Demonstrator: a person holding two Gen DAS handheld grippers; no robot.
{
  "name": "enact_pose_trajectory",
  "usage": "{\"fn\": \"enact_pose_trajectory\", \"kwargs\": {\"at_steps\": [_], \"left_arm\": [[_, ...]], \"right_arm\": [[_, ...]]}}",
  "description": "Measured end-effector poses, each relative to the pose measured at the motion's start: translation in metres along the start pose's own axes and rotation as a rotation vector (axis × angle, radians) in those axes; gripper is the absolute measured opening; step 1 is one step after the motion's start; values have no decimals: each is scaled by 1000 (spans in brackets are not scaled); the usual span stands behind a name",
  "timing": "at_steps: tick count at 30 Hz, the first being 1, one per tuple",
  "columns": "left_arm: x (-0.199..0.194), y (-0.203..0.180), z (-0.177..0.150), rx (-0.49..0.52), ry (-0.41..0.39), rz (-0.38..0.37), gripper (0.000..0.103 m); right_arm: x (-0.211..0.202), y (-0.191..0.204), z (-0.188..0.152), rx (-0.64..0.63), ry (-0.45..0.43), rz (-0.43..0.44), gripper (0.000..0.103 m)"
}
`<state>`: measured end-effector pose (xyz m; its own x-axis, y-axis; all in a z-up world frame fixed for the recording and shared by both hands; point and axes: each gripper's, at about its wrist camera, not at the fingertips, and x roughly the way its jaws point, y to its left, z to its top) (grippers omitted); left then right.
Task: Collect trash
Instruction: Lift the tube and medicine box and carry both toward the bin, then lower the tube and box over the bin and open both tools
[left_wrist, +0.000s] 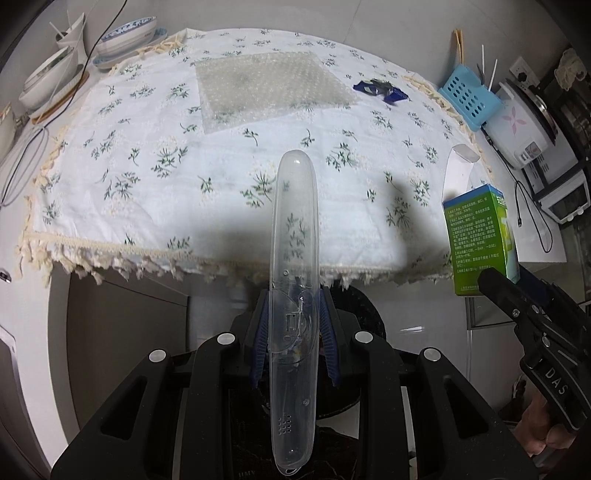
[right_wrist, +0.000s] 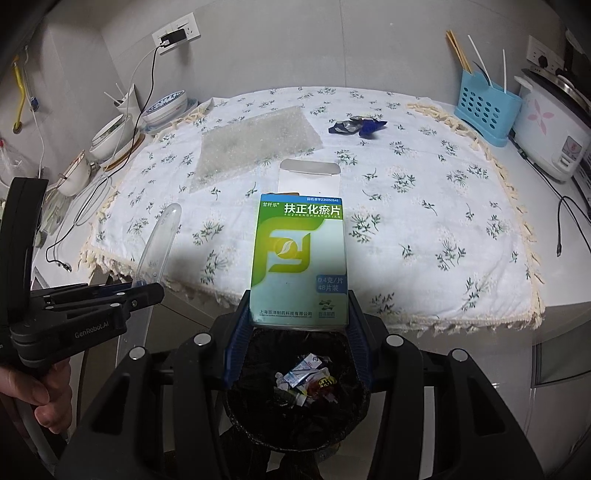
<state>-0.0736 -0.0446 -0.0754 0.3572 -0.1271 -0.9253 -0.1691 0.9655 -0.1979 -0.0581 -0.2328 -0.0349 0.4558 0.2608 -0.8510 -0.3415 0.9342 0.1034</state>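
My left gripper is shut on a clear plastic toothbrush case, which points out over the table edge. My right gripper is shut on a green and white medicine box with its top flap open. Both are held above a black-lined trash bin with several wrappers inside. The bin also shows under the case in the left wrist view. On the floral tablecloth lie a sheet of bubble wrap and a crumpled blue wrapper. The box shows at right in the left wrist view.
Bowls and cups are stacked at the table's left with cables. A blue utensil holder and a white rice cooker stand at the right. A wall socket with a charger is at the back.
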Motion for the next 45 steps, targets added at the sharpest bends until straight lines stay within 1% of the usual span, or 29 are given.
{"fn": "enact_pose_trajectory", "kwargs": {"at_steps": [11, 18, 29, 34, 45], "left_arm": [[9, -6, -45, 4, 41, 1, 25], [24, -7, -66, -4, 68, 4, 25], [60, -6, -85, -9, 112, 31, 25], [76, -6, -90, -5, 122, 51, 25], [111, -4, -97, -8, 156, 63, 25]], "right_arm": [[-1, -9, -42, -8, 42, -1, 45], [7, -17, -68, -7, 72, -4, 45], [36, -30, -100, 13, 137, -14, 45], [50, -34, -110, 26, 161, -12, 45], [72, -41, -129, 37, 211, -21, 45]]}}
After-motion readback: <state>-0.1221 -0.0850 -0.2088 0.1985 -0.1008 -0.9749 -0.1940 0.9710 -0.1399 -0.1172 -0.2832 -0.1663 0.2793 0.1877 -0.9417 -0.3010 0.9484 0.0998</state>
